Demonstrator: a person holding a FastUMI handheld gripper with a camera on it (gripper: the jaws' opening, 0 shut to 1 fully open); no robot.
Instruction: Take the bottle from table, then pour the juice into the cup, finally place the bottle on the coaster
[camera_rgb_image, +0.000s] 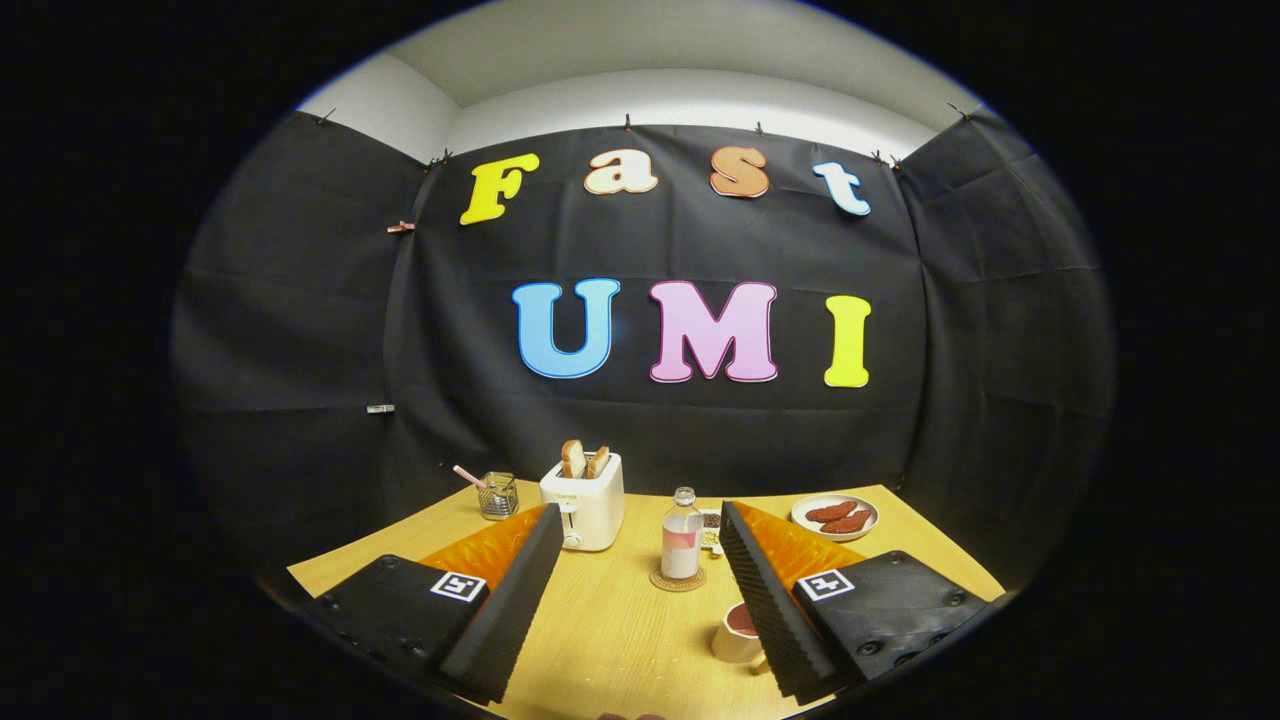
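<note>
Cloth-walled demo booth: breakfast table (620, 620) with toaster (585, 500).

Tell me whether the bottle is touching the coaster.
Touching. The gripper view shows the bottle standing upright on the coaster, beyond the open gripper.

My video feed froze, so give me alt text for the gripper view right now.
The gripper is open and holds nothing; the bottle stands on the coaster beyond its fingers. The cup, with dark liquid inside, sits by one finger on the wooden table, with a toaster behind.
</note>
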